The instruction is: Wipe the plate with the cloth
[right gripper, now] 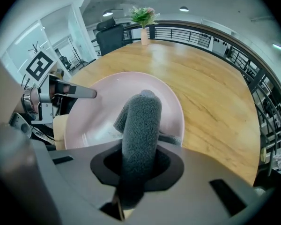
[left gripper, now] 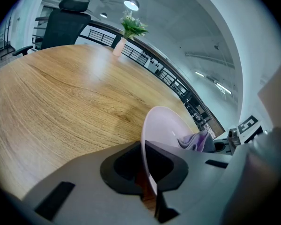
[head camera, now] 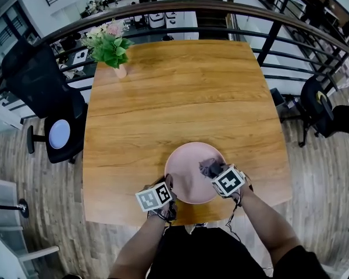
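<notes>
A pale pink plate (head camera: 189, 173) lies on the wooden table near its front edge. My left gripper (head camera: 166, 188) is shut on the plate's near-left rim; in the left gripper view the thin rim (left gripper: 147, 170) runs between the jaws. My right gripper (head camera: 216, 173) is shut on a grey fuzzy cloth (head camera: 209, 167), which rests on the right part of the plate. The right gripper view has the cloth (right gripper: 140, 139) bunched between the jaws over the plate (right gripper: 103, 111), with the left gripper (right gripper: 77, 93) at the plate's far-left rim.
The wooden table (head camera: 180, 103) stretches away from me. A vase of flowers (head camera: 110, 45) stands at its far left corner. A black office chair (head camera: 46, 97) is left of the table, and a railing (head camera: 221, 10) runs behind it.
</notes>
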Available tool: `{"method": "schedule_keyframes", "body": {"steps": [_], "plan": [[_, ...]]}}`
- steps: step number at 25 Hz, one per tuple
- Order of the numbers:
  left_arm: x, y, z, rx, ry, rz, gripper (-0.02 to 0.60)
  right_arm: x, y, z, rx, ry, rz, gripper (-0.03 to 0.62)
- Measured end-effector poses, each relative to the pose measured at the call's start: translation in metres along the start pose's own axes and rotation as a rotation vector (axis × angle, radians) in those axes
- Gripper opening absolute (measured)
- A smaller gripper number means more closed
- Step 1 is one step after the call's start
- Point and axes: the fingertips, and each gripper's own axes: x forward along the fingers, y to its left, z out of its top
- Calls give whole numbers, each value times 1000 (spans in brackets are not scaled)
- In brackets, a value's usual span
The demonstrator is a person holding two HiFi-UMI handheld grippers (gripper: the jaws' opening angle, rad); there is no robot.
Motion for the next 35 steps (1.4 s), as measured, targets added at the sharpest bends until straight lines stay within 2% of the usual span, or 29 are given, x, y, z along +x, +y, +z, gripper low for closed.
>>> {"method": "schedule_keyframes", "body": {"steps": [10,15,21,25,29,35], "plan": [[2,1,-2,20,0,0,31,8,-29,34,85,-143,-113,72],[0,3,0,29,-6,6,31,0,-39,53,163,-303,-151,72],[-2,1,0,55,-43,16,34,-42,-40,71,245,-570,-111,72],[-13,-3,2,128,-112,25,52,-77,-35,72,213,-675,-101,72],[-29,-8,4,230,-172,29,135,-111,-26,70,149,-748,-134,72],[-75,-27,18,380,-305,73,138,-158,-6,60,2,-836,-199,71]]}}
